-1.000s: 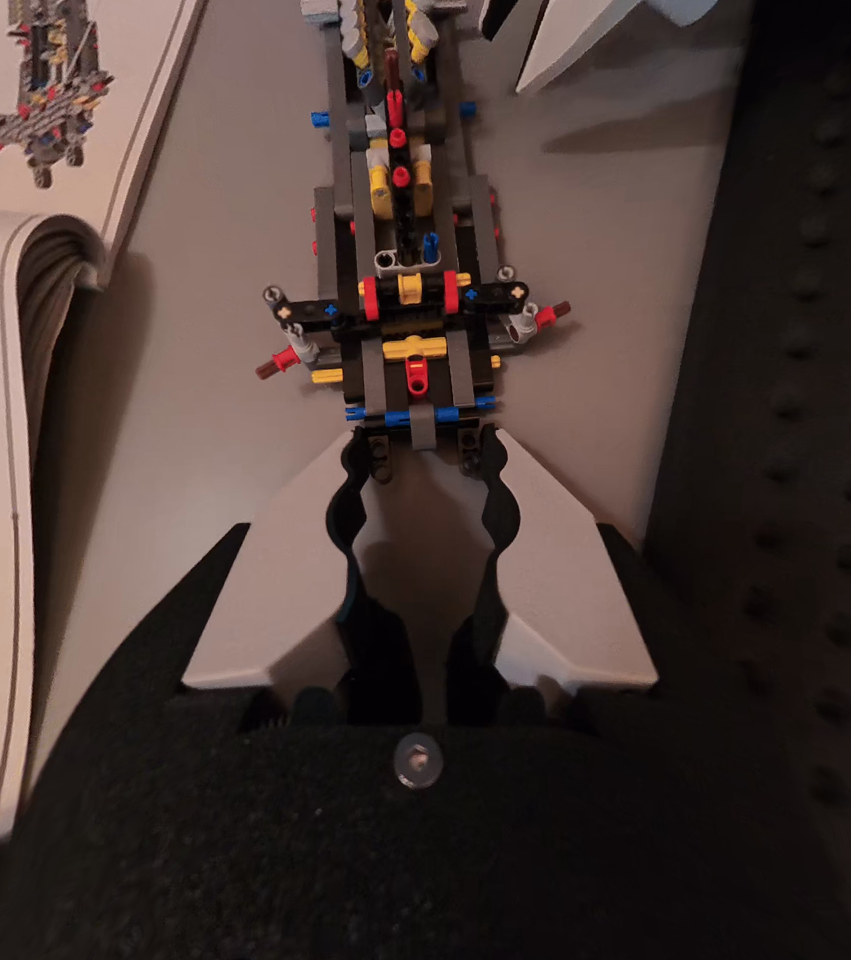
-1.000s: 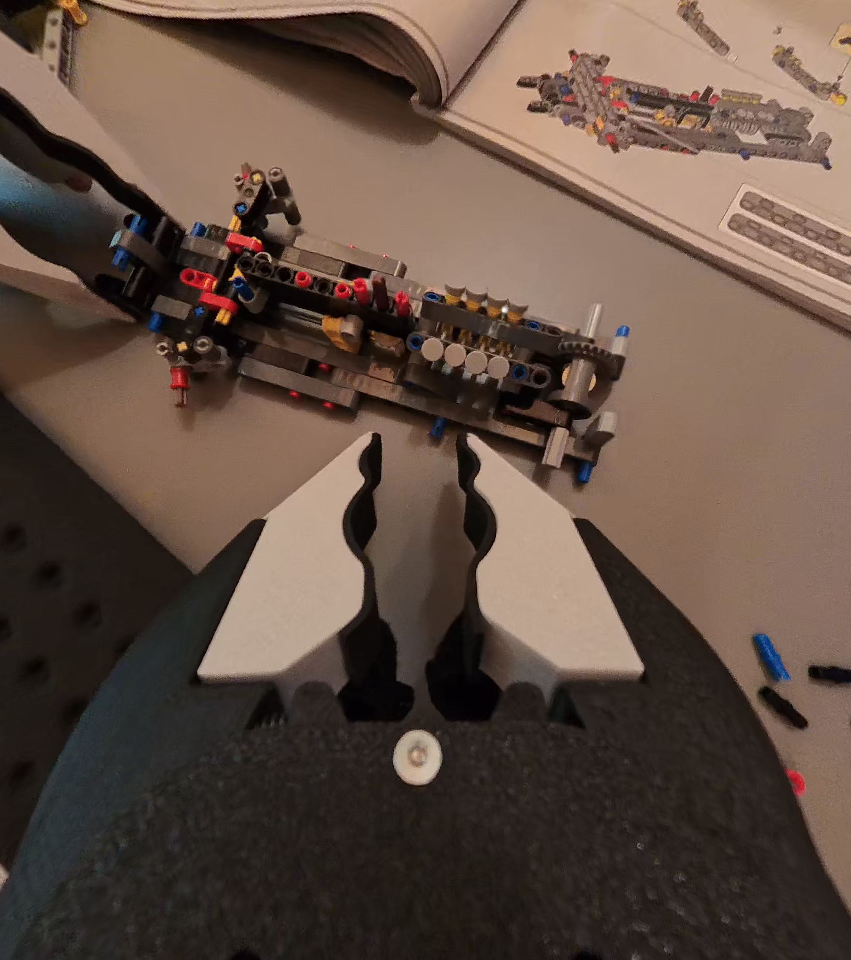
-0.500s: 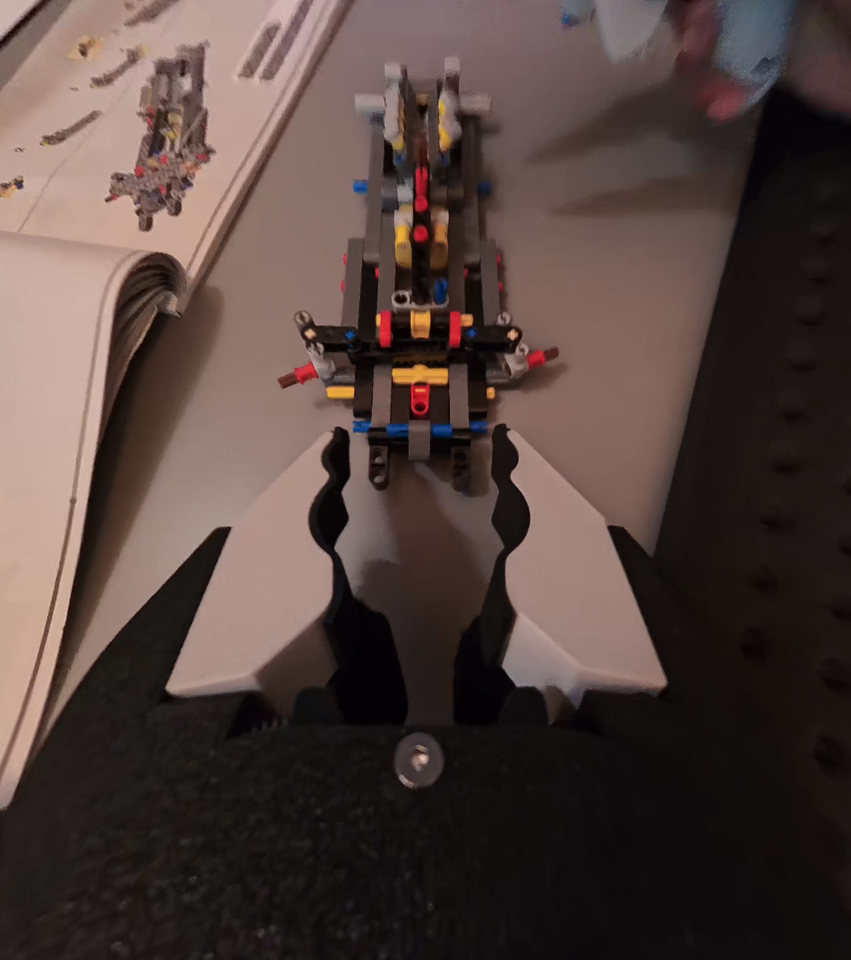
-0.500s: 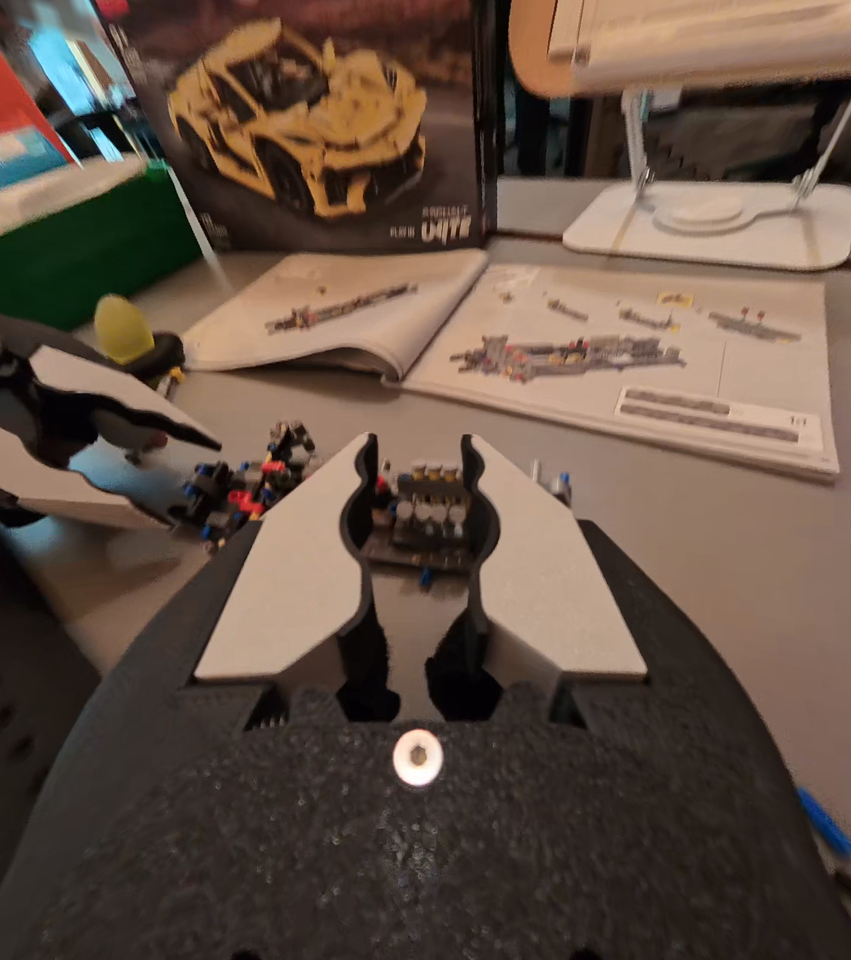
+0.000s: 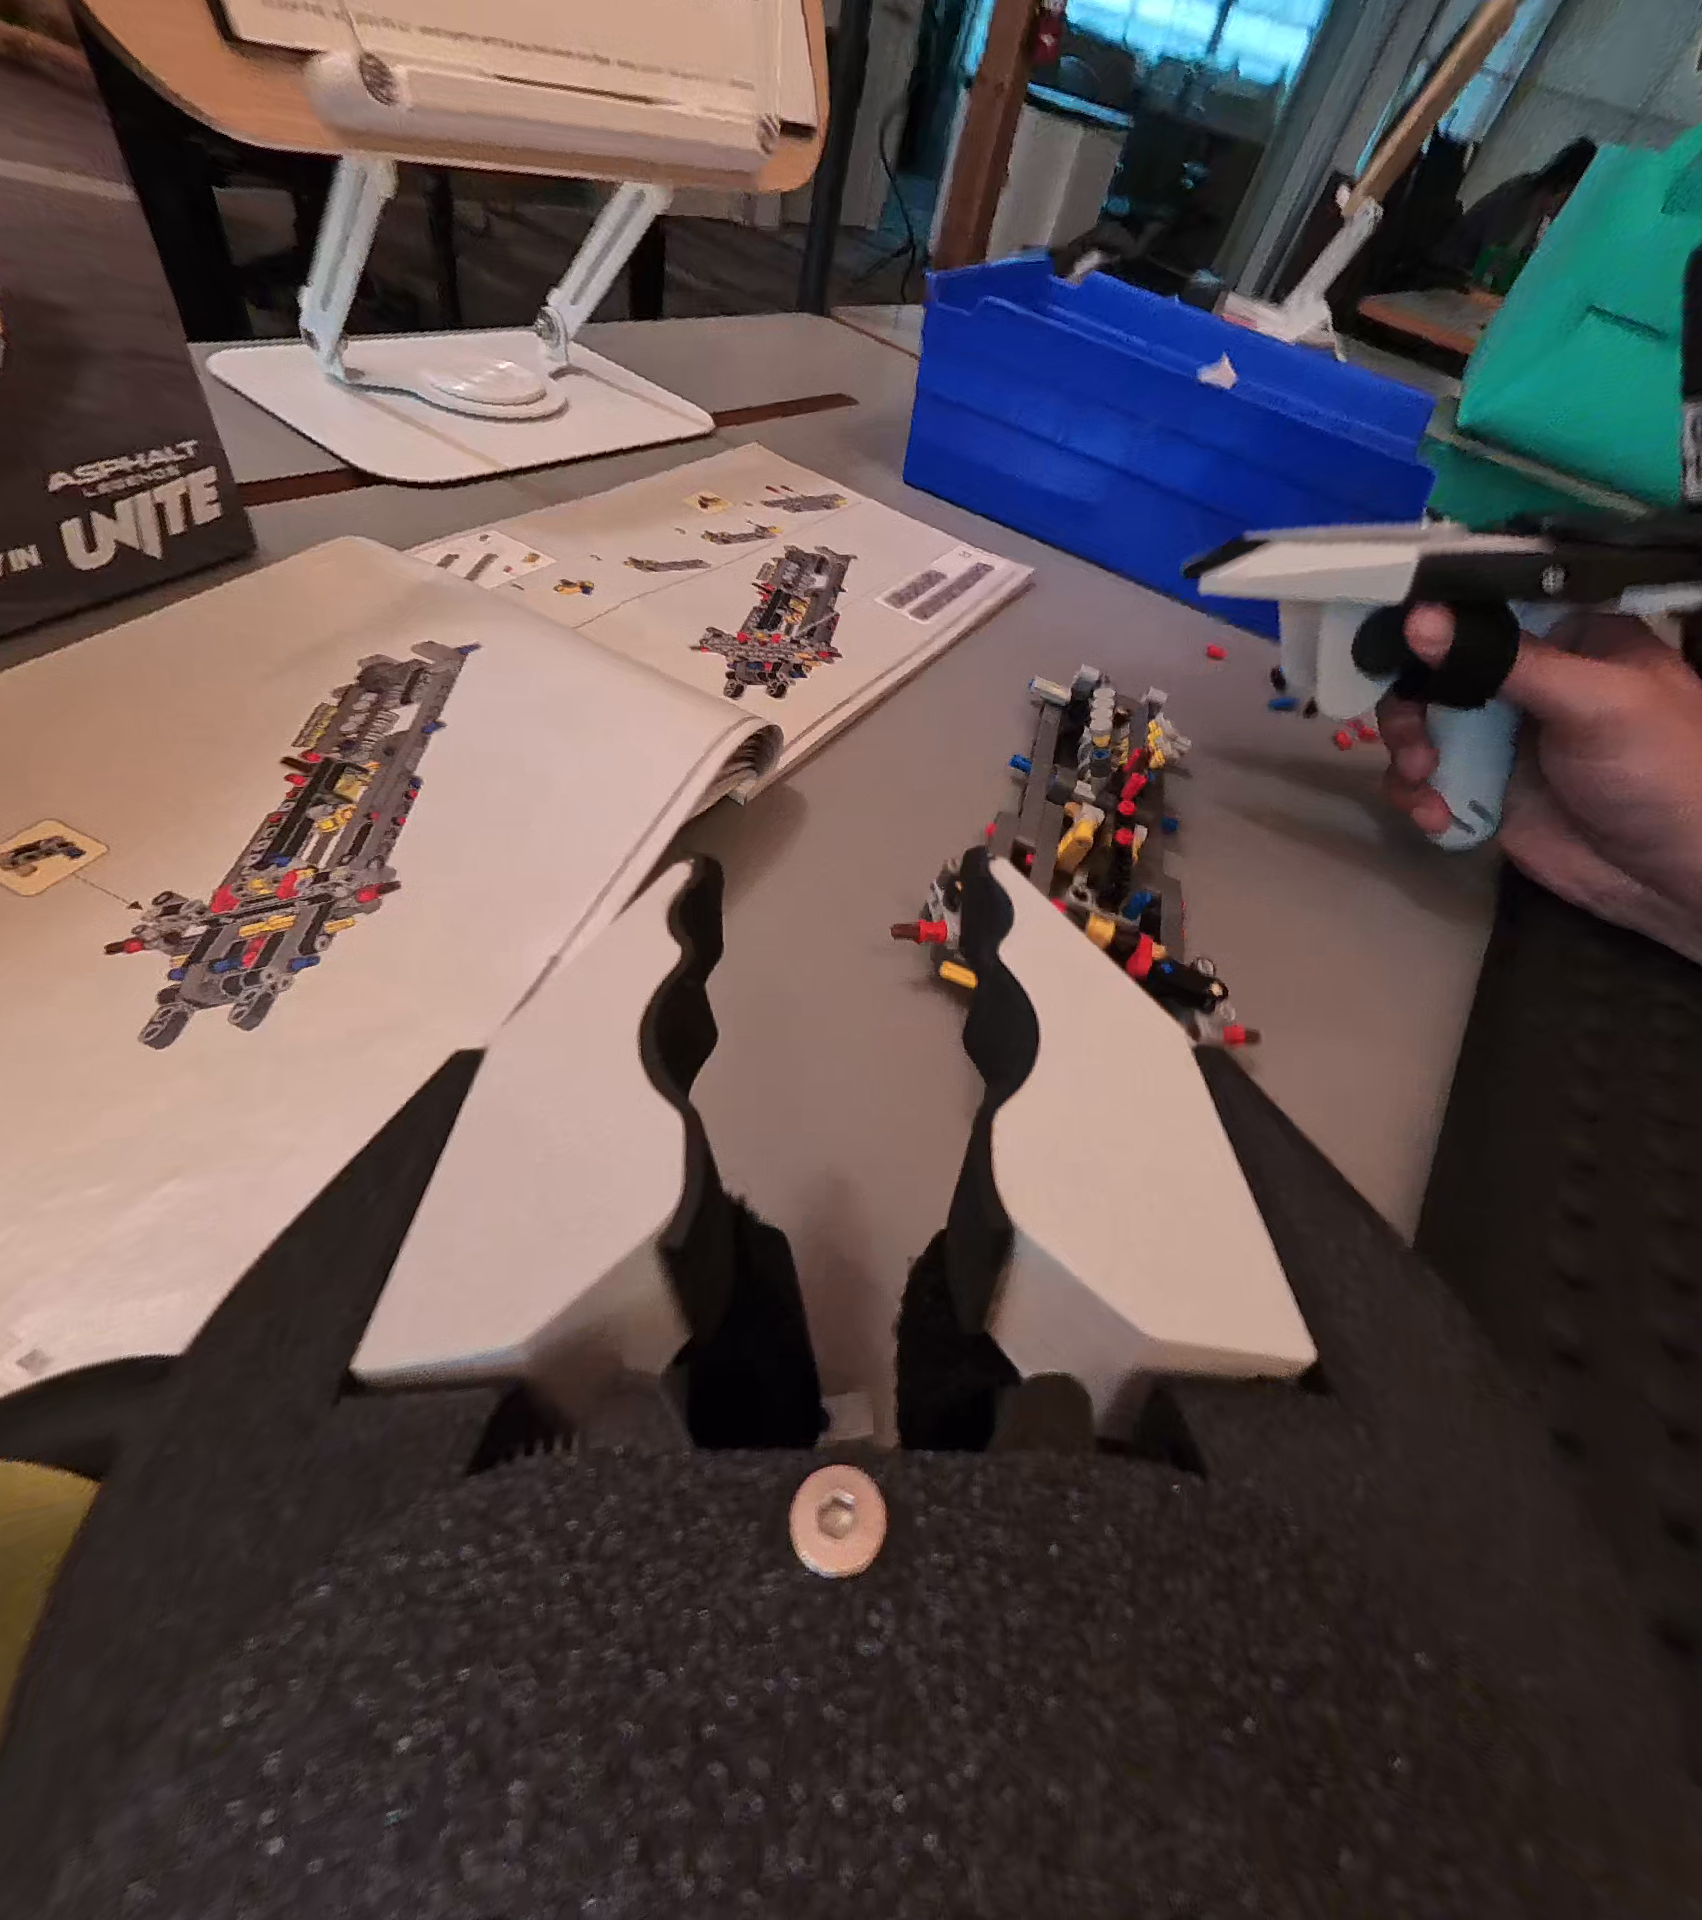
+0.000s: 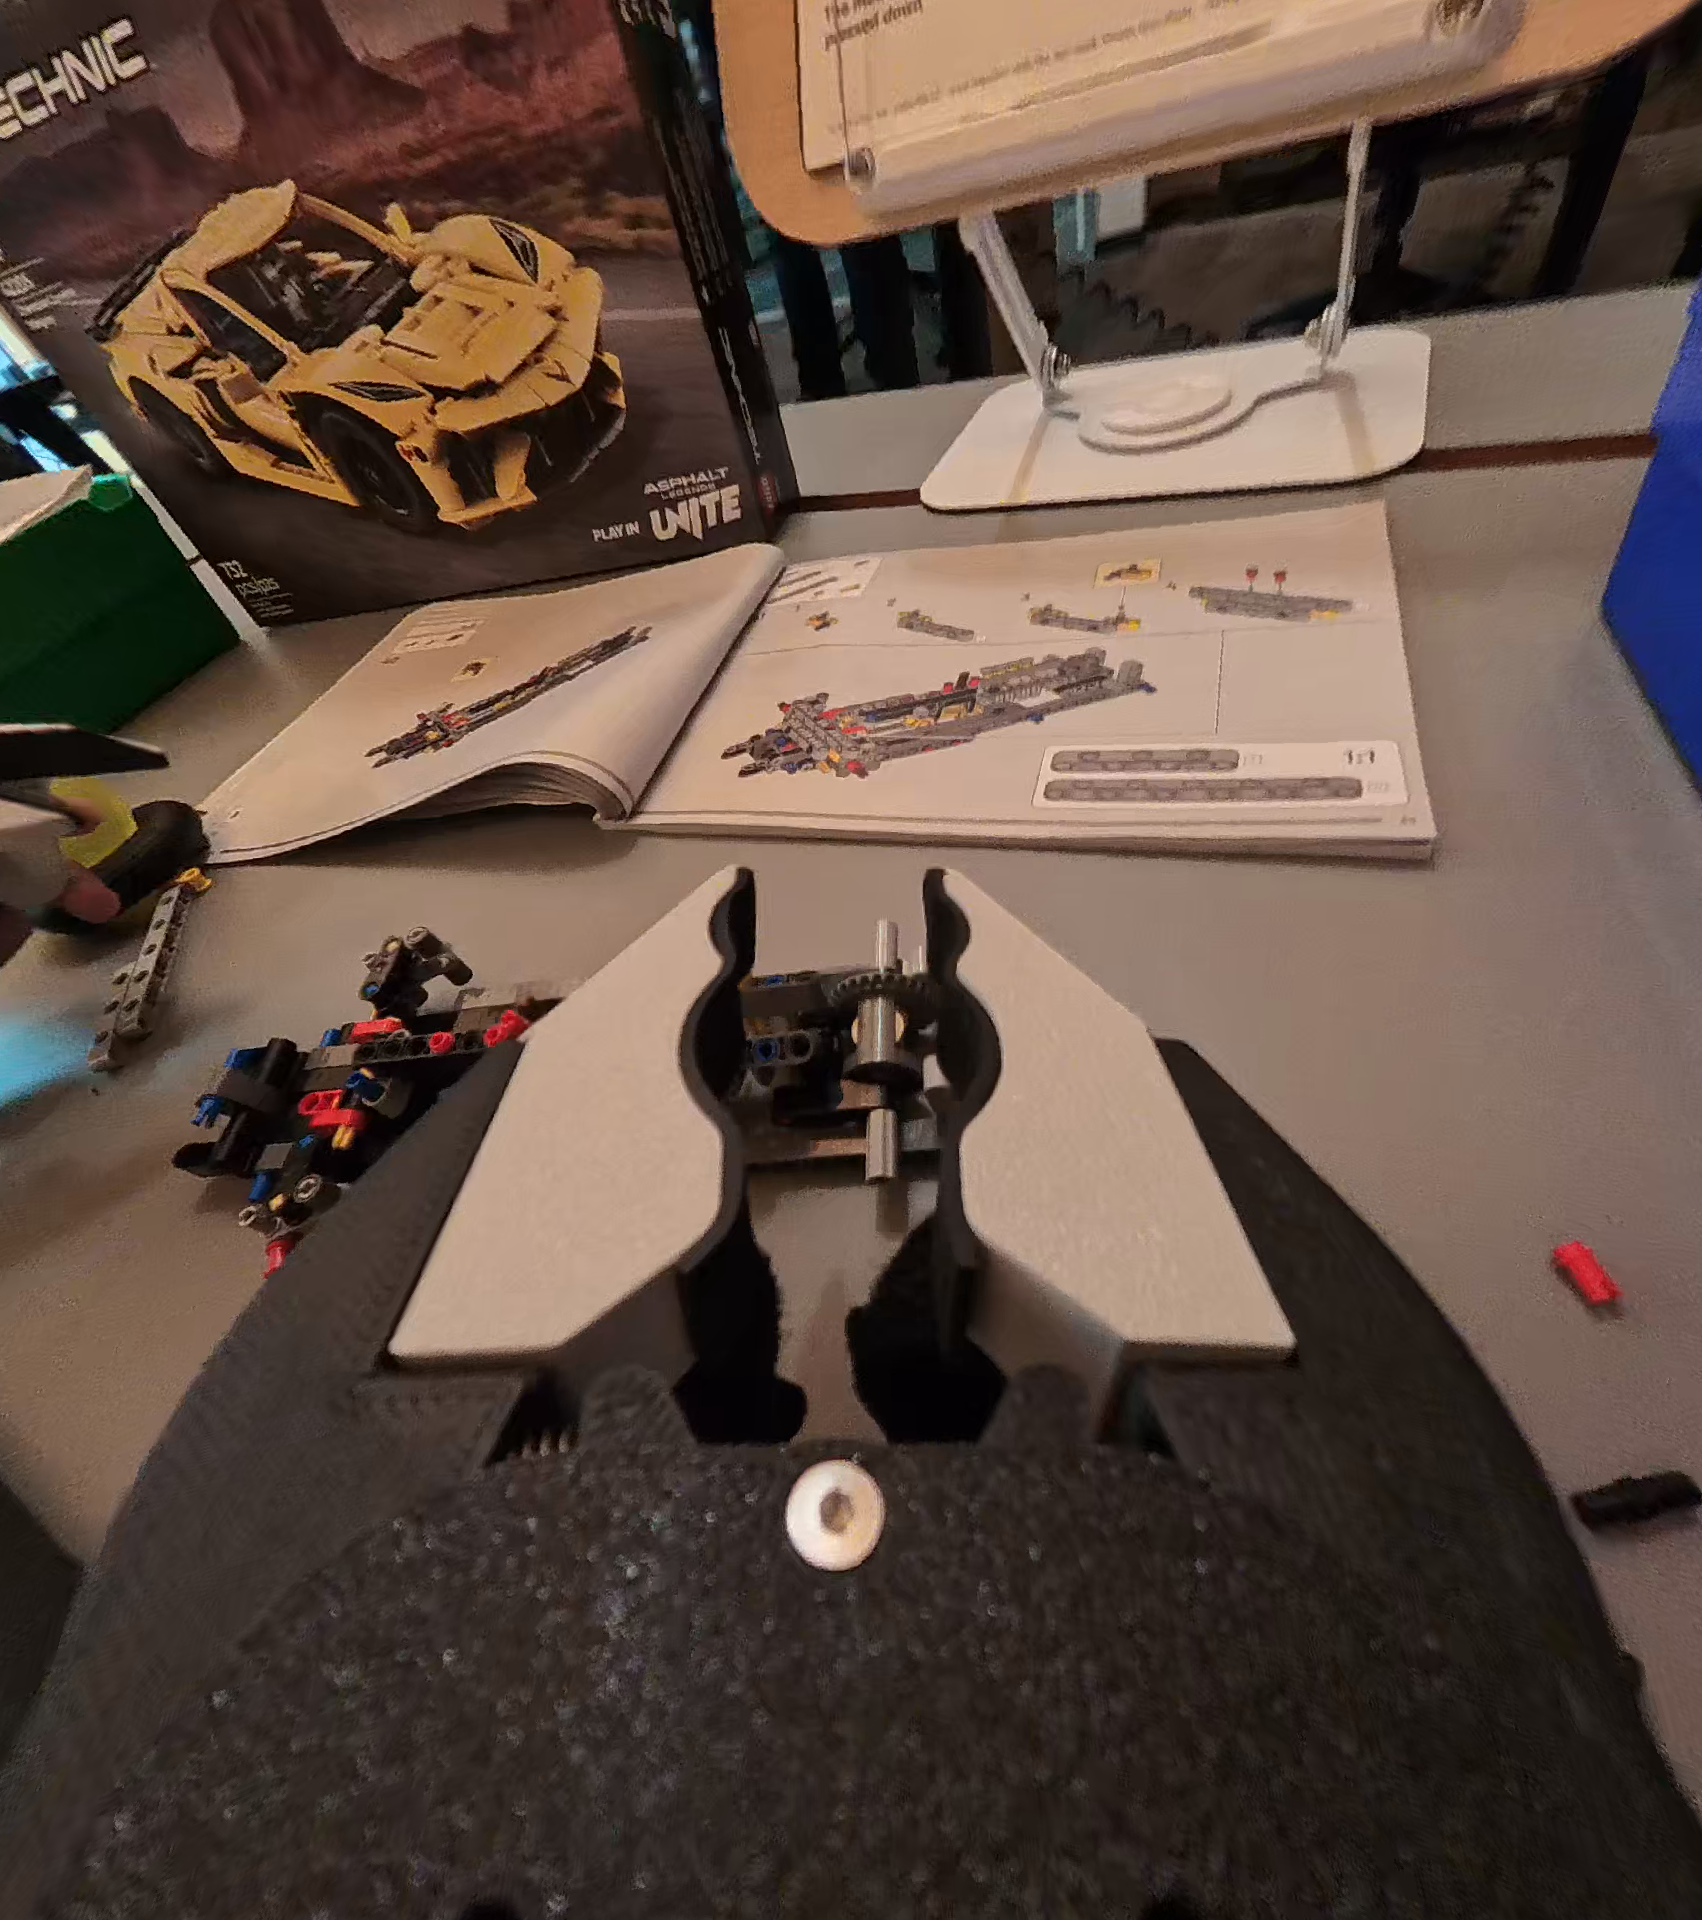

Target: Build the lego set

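Grey tabletop (image 6: 1449, 1039) carries everything, with a dark perforated mat (image 5: 1636, 1247) along its near edge. At the right stands a blue bin (image 5: 1138, 436); its contents cannot be seen from either view. A green box (image 6: 47, 613) sits at the far left, its inside also hidden.

Lying flat on the tabletop is the half-built lego chassis (image 5: 1096, 821), a long narrow frame of grey and black beams with red, blue and yellow pins. In the left wrist view its long axis runs away from the camera, tilted slightly leftward, the wider end nearest. In the right wrist view it lies across the frame, with the geared end and its grey axle (image 6: 883, 1049) to the right.

The left tool (image 5: 842, 894) is spread wide, holding nothing, above bare tabletop; its right finger overlaps the chassis's near end. The right tool (image 6: 836, 904) is also spread and empty, its fingers framing the geared end; whether they touch it cannot be told.

An open instruction booklet (image 6: 930, 686) lies beyond the chassis, with the set's box (image 6: 359, 312) and a white stand (image 6: 1190, 416) behind. A loose grey beam (image 6: 140, 971) lies left of the chassis. Small red, black and blue pins (image 6: 1587, 1273) are scattered to the right.
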The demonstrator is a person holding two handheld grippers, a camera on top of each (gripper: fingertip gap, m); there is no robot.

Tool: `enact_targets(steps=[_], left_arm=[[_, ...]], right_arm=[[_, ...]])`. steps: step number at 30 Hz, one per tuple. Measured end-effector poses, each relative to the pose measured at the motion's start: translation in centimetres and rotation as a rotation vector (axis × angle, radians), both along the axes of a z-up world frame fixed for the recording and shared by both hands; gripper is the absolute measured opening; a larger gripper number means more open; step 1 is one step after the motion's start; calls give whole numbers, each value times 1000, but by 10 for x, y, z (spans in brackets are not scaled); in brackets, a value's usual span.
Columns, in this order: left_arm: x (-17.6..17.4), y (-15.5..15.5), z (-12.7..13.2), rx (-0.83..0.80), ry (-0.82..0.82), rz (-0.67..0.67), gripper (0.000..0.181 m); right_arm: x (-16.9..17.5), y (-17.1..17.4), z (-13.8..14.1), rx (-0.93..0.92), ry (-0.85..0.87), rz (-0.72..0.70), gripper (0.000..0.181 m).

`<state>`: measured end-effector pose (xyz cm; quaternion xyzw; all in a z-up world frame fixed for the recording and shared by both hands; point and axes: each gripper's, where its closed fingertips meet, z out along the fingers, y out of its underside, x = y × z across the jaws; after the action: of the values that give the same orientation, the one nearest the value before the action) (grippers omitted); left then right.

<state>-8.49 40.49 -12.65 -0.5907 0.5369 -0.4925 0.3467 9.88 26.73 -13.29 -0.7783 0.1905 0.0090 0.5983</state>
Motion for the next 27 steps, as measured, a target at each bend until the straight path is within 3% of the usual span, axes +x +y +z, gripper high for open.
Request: enact_targets(steps=[5,8,12,17,24,27], left_arm=[[-9,-48,-27,324,115,-231,51],[-11,-63,-48,462,198,-291,60],[-6,-68,-58,447,278,-322,64],[-6,-71,-68,418,378,-386,62],[-1,-76,-80,429,464,-401,50],[1,-72,-77,509,446,-384,50]], right_arm=[[-1,-13,-5,-77,1,51,35],[-3,-33,-37,-315,-25,104,46],[-18,-30,-62,-435,-12,183,68],[-31,-11,-66,-455,15,241,79],[-24,4,-71,-502,-43,238,81],[-22,7,-71,-486,-38,235,76]])
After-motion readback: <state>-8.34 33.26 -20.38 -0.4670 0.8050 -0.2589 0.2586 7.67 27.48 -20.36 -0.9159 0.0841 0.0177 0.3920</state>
